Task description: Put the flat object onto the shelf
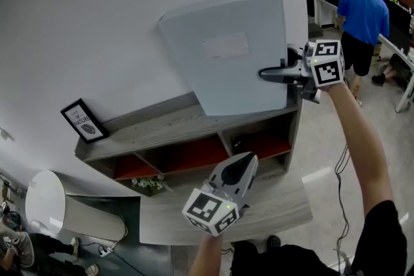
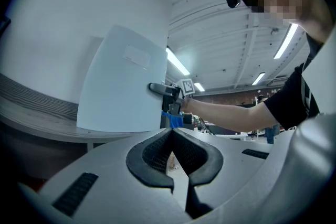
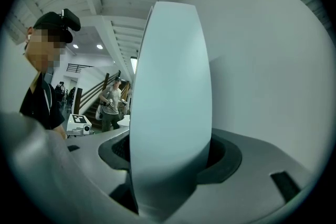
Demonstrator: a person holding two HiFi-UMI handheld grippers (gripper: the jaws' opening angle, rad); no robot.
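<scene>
The flat object (image 1: 226, 55), a pale blue-white panel with a blank label, stands upright on the top board of the wooden shelf (image 1: 149, 132) and leans back towards the white wall. My right gripper (image 1: 265, 74) reaches in level from the right. Its jaws straddle the panel's right edge, one dark finger lying over the front face. In the right gripper view the panel (image 3: 168, 86) fills the space between the pads, with thin dark gaps at both sides. My left gripper (image 1: 242, 161) hangs lower, in front of the shelf, shut and empty, its tips (image 2: 172, 134) together.
A small framed picture (image 1: 84, 121) leans at the shelf top's left end. The shelf has red-backed compartments below. A white cylinder (image 1: 45, 203) stands on the floor at left, with a grey board (image 1: 284, 203) under my arms. A person in blue (image 1: 362, 10) stands far right.
</scene>
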